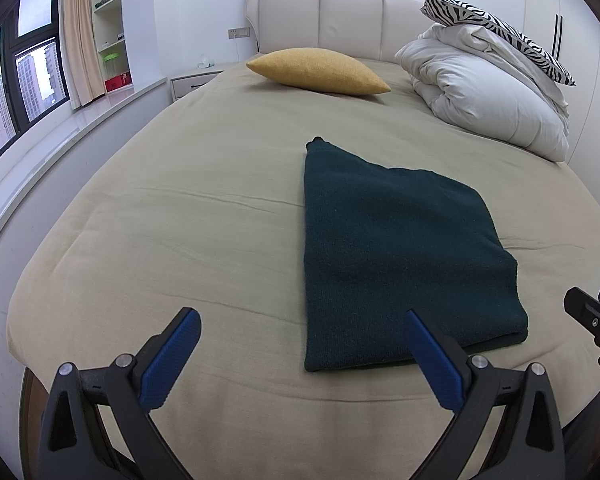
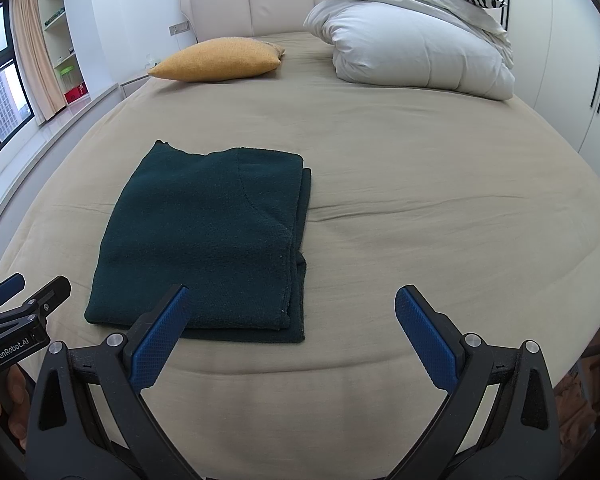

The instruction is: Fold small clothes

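While the dark green garment (image 2: 204,236) lies folded on the bed (image 2: 420,184) | left gripper (image 1: 302,326) spread, empty | right gripper (image 2: 292,304) spread, empty

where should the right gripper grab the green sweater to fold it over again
Take the dark green sweater at its right edge, where the layered edges lie stacked and exposed near the front corner. Come in low from the right over the bedsheet, so one finger can slide under all layers. The right gripper is open and already hovers just off that corner; the left edge looks like a closed fold, probably better as the hinge.
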